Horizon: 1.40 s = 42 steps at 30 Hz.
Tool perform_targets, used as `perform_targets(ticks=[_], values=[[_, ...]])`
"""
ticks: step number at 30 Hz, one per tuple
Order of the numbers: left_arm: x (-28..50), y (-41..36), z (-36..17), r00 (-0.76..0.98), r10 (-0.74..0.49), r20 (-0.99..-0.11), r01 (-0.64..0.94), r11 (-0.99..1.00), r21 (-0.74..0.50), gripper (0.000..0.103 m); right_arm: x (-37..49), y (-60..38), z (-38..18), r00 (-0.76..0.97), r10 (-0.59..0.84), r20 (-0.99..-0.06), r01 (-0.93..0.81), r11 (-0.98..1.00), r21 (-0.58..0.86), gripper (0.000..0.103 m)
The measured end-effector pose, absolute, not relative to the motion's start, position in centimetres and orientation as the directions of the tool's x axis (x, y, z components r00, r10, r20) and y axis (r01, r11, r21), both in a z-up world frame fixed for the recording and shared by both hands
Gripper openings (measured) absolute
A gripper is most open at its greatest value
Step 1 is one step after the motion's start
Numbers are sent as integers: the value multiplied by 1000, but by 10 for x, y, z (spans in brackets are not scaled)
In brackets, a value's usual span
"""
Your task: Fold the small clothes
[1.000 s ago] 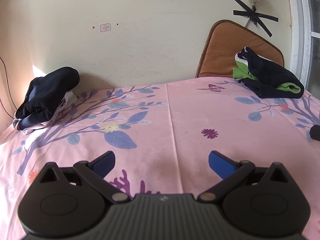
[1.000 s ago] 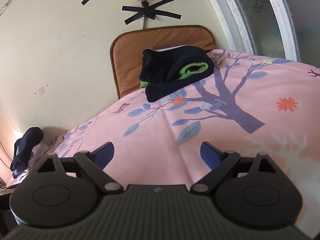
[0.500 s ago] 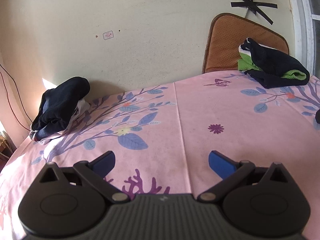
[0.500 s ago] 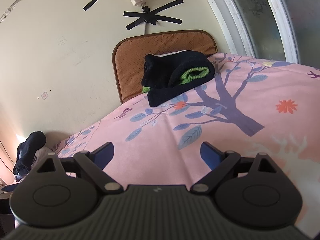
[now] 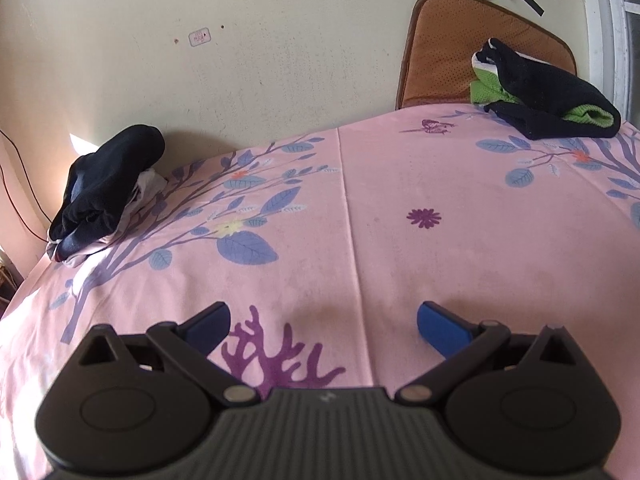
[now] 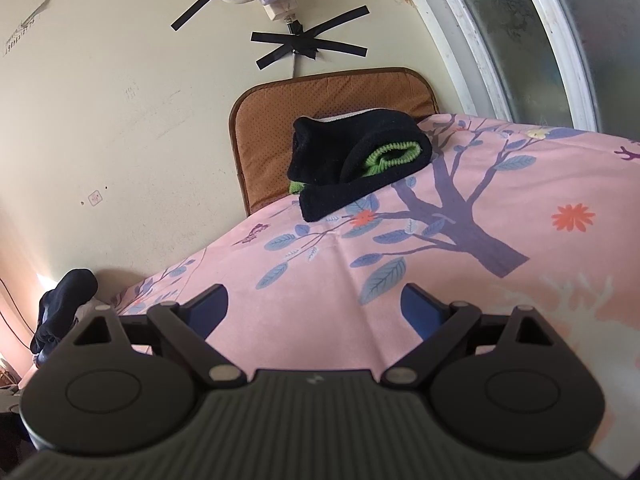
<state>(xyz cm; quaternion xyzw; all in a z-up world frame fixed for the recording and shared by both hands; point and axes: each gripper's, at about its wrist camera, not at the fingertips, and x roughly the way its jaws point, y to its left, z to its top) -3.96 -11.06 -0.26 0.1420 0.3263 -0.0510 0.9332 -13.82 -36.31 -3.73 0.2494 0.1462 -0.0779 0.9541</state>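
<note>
Hovering spread wide and empty over the bed (image 5: 360, 184), the left tool (image 5: 322, 322) and right tool (image 6: 314, 306) risk snagging the pink sheet or several layers when grabbing the dark bundle (image 5: 108, 188).

Both wrist views look low across the pink sheet (image 5: 360, 208) toward the wall.
</note>
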Motion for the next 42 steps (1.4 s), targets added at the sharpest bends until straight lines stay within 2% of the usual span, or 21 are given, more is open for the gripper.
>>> perform_targets(ticks=[19,42], values=[[-41,-102,-4,775,-35,-631,187,966,177,103,-139,-363,-37,942,-94,-323,240,861,449,95],[-44,-105,-4,786,-20,-618,182,963,201,103,-139,-362,-36,942,-93,-322,240,859,452,95]])
